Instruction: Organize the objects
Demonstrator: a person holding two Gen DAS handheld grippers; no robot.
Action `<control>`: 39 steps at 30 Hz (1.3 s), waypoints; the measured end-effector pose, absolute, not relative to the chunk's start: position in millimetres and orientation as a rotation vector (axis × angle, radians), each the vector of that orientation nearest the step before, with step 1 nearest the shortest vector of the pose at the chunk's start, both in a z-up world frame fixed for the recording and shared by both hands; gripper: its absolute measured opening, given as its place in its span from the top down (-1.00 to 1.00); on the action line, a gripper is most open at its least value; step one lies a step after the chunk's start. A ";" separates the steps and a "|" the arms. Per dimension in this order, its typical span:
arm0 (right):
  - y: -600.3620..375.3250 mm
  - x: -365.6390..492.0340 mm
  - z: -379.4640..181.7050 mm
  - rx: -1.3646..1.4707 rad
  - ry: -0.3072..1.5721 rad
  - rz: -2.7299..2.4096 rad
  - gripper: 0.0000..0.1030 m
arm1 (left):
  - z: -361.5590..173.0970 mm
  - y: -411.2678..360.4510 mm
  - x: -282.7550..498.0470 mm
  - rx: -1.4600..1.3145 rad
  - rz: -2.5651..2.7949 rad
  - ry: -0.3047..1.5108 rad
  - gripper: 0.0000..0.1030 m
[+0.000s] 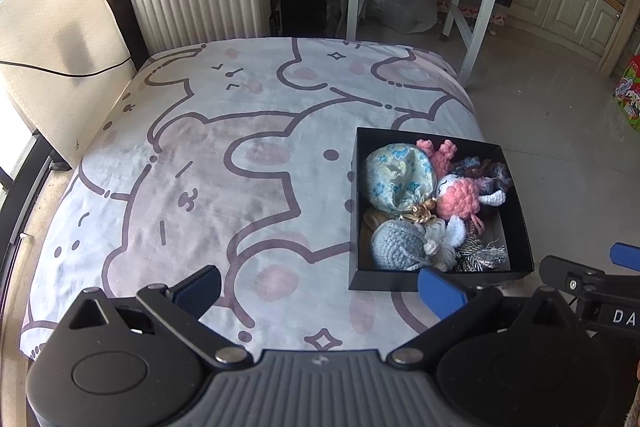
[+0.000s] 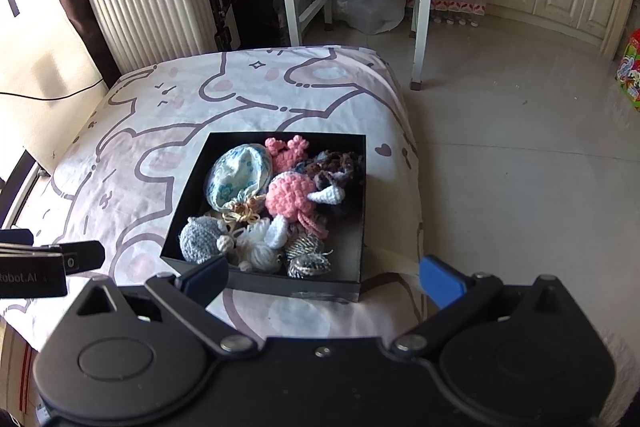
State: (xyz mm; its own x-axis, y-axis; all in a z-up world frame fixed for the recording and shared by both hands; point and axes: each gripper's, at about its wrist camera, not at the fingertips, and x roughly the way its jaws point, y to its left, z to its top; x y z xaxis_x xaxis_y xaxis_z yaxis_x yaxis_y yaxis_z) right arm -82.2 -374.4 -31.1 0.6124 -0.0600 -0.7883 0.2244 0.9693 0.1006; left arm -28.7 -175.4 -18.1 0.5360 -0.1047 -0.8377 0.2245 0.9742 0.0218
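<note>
Two grippers are mine — the left gripper and right gripper both gape wide, holding nothing. The black box sits full of yarn toys on the cartoon blanket.

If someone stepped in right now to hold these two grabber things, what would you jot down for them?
Left gripper: open, empty, held over the cartoon-print cloth, left of the box.
Right gripper: open, empty, just short of the box's near wall.
Black box: on the cloth, holding the floral pouch, pink crochet toy, grey-blue crochet ball, tassels and other yarn pieces.
Done: nothing lies loose on the cloth in either view.
Left: probably nothing to gather; tidy the pile if needed.
</note>
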 end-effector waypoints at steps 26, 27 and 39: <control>-373.5 -81.1 -30.8 0.187 0.898 -0.180 -1.00 | -19.7 -177.8 -26.3 0.134 -0.211 0.987 -1.00; -373.5 -81.1 -30.7 0.187 0.898 -0.180 -1.00 | -19.7 -177.7 -26.2 0.135 -0.212 0.988 -1.00; -374.5 -81.4 -31.4 0.192 0.900 -0.180 -1.00 | -20.9 -179.7 -26.0 0.141 -0.213 0.993 -1.00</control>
